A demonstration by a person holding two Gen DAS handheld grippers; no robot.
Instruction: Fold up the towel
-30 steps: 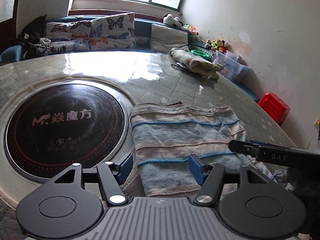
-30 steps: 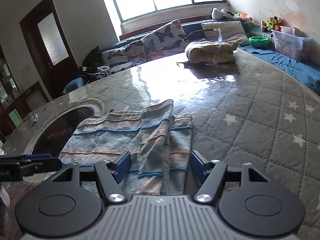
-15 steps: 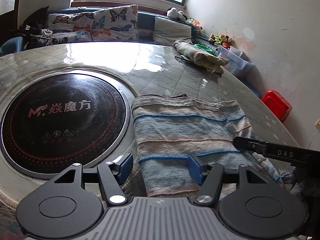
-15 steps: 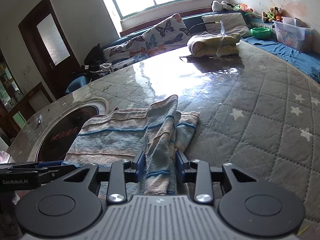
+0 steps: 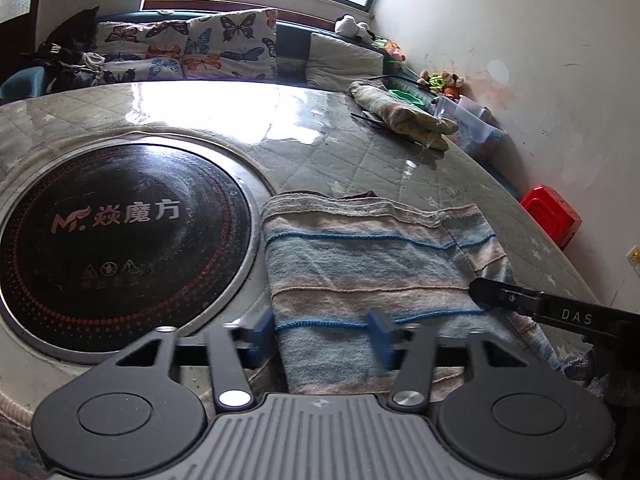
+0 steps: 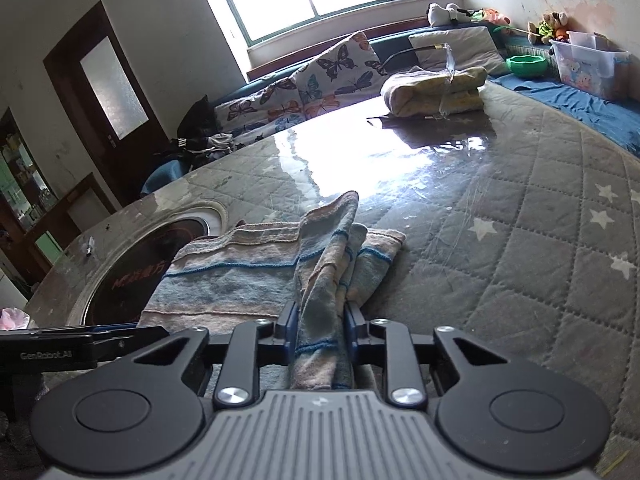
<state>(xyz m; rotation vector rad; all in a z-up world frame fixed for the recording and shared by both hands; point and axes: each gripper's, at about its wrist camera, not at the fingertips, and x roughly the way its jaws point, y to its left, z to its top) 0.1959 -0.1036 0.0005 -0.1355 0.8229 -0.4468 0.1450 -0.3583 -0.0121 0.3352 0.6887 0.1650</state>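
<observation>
Striped towel (image 5: 360,264) lies on the quilted table (image 6: 520,240), just beside the round black cooktop (image 5: 120,240). Left gripper (image 5: 320,334): jaws closing, the towel's near edge between them, pads not yet pressing. Right gripper (image 6: 320,328): jaws closing, pads pinching a bunched ridge of towel (image 6: 320,300).

We see the right gripper (image 6: 320,330) closing, its pads pinching a bunched towel (image 6: 276,272) ridge on the quilted table (image 6: 520,240).
</observation>
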